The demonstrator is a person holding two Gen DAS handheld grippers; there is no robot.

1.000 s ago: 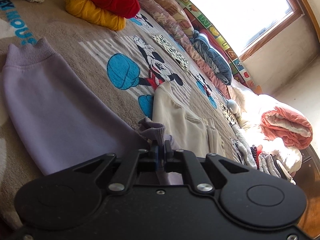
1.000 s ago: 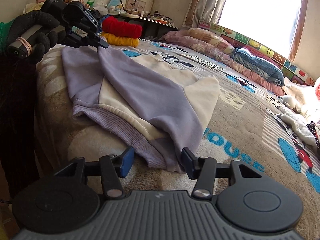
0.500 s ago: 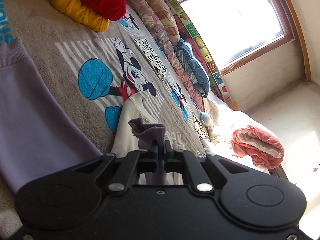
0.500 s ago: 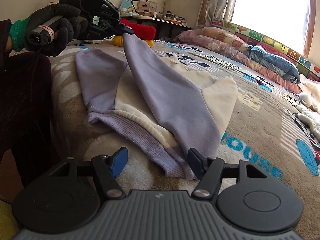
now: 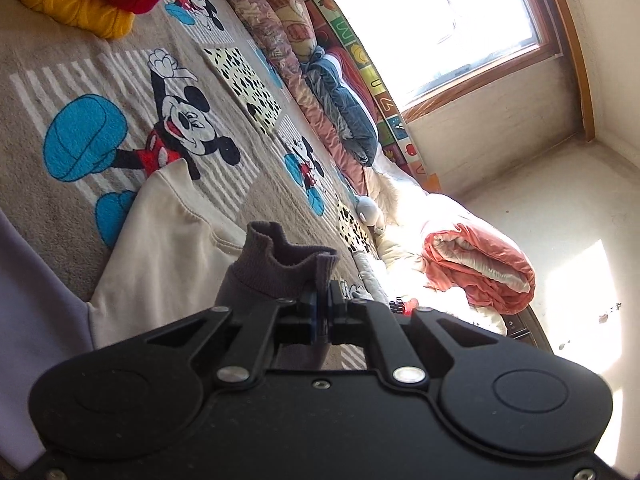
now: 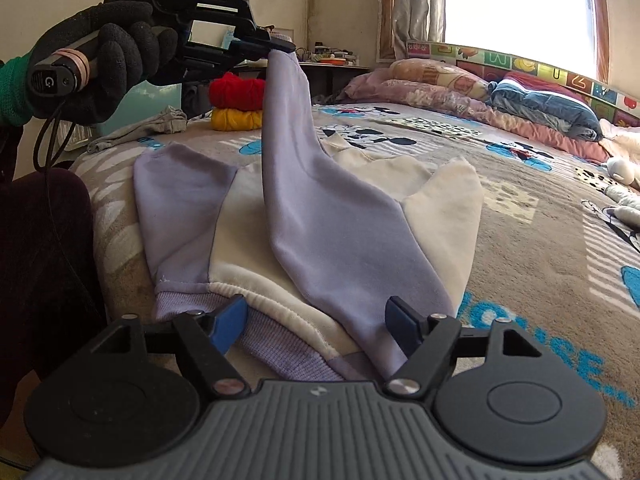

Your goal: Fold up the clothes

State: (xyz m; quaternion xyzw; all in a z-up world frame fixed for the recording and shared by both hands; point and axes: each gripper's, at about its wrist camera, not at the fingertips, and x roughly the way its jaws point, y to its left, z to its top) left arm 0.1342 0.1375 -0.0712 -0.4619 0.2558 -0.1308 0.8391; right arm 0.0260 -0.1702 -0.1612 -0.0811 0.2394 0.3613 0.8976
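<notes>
Lilac-and-cream fleece sweatshirt [image 6: 320, 216] sprawls on the cartoon-print bed blanket [image 6: 520, 248], soft and floppy (light, surely); left gripper [image 5: 322, 312] pinches its ribbed cuff [image 5: 280, 268], right gripper [image 6: 316, 320] fingers opening around the hem, not pressing.

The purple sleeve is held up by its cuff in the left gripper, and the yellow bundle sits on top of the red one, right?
Nearly. The left gripper does hold the purple sleeve up by its cuff, but the right wrist view shows the red bundle on top of the yellow bundle, not under it.
</notes>
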